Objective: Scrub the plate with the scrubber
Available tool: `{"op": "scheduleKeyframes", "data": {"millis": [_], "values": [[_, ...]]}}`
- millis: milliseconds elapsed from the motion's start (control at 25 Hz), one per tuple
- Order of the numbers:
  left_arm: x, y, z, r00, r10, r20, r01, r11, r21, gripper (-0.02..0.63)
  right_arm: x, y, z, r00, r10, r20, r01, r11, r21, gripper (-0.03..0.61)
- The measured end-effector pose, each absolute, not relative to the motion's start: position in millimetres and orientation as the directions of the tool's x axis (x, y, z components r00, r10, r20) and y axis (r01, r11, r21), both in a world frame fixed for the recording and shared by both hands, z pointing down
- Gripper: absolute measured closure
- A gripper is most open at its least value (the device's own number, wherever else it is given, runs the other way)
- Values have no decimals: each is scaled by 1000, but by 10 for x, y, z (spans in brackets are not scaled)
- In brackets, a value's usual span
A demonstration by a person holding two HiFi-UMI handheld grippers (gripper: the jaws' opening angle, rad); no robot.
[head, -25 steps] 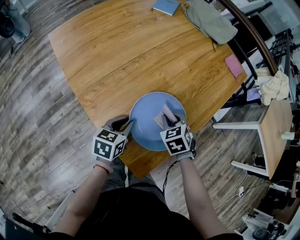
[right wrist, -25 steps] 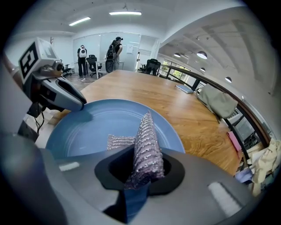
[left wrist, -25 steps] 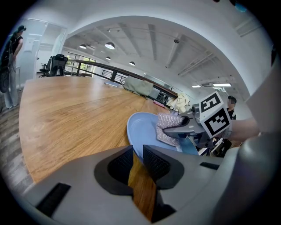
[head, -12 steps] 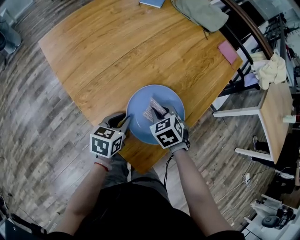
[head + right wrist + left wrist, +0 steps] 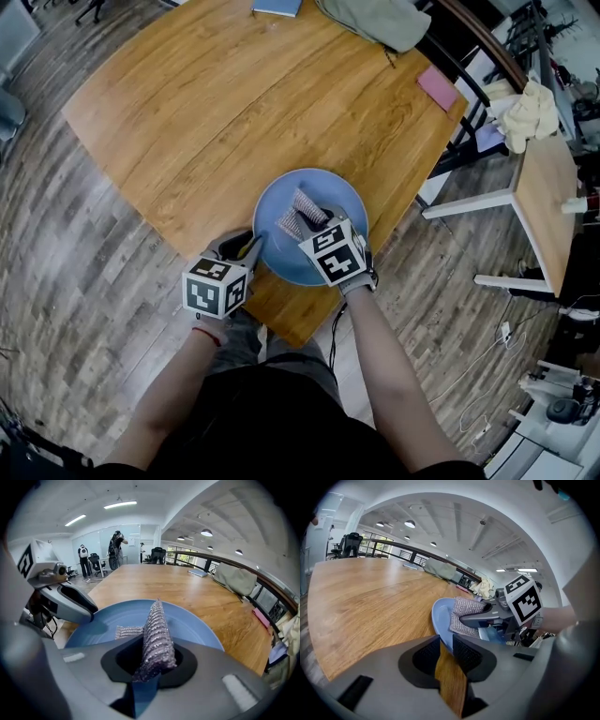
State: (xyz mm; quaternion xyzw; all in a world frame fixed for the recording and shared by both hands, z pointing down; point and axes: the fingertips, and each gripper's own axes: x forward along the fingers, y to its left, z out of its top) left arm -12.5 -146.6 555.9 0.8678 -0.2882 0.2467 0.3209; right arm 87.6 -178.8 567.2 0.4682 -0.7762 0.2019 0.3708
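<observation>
A blue plate (image 5: 328,199) lies at the near edge of the wooden table (image 5: 234,103). My left gripper (image 5: 253,249) is shut on the plate's left rim (image 5: 439,629). My right gripper (image 5: 317,223) is shut on a silvery mesh scrubber (image 5: 298,214), which rests on the plate's inside. In the right gripper view the scrubber (image 5: 157,637) stands pinched between the jaws over the plate (image 5: 197,625), with the left gripper (image 5: 92,613) at the rim. The left gripper view shows the scrubber (image 5: 465,616) held flat against the plate by the right gripper (image 5: 465,618).
A grey-green bag (image 5: 370,17), a blue booklet (image 5: 277,7) and a pink pad (image 5: 437,88) lie at the table's far side. A small side table (image 5: 539,202) with a cloth (image 5: 527,111) stands to the right. Wood floor surrounds the table.
The right gripper has slid the scrubber leftward across the plate. The left gripper keeps its hold on the rim. The head view has shifted slightly.
</observation>
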Motion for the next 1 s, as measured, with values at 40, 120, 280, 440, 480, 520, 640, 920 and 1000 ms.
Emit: {"op": "scheduleKeyframes", "data": {"millis": [40, 120, 280, 440, 480, 520, 640, 920, 1000], "values": [[-121, -1463, 5561, 716, -333, 613, -651, -636, 415, 548, 895, -1777, 5676, -281, -577, 767, -885, 465, 26, 509], [-115, -1462, 5564, 725, -316, 612, -635, -653, 414, 548, 943, -1745, 5685, -260, -580, 772, -900, 436, 24, 509], [-123, -1452, 5550, 740, -291, 606, -607, -676, 418, 546, 1020, -1647, 5679, -223, -591, 776, -922, 387, 30, 508], [-110, -1437, 5533, 755, -271, 597, -583, -694, 422, 545, 1100, -1533, 5682, -196, -600, 776, -943, 332, 19, 508], [-111, -1434, 5533, 757, -267, 597, -579, -698, 422, 545, 1114, -1511, 5682, -189, -600, 777, -946, 322, 18, 508], [-115, -1431, 5536, 758, -262, 597, -575, -701, 422, 545, 1127, -1486, 5685, -183, -598, 780, -949, 314, 18, 508], [-123, -1428, 5540, 753, -252, 608, -565, -722, 400, 543, 1171, -1420, 5701, -159, -589, 793, -958, 286, 21, 506], [-190, -1496, 5496, 691, -305, 655, -593, -758, 272, 535, 1223, -1383, 5738, -135, -579, 804, -961, 274, 36, 506], [-254, -1519, 5481, 685, -318, 655, -608, -746, 274, 535, 1232, -1382, 5738, -145, -577, 804, -959, 283, 29, 506]]}}
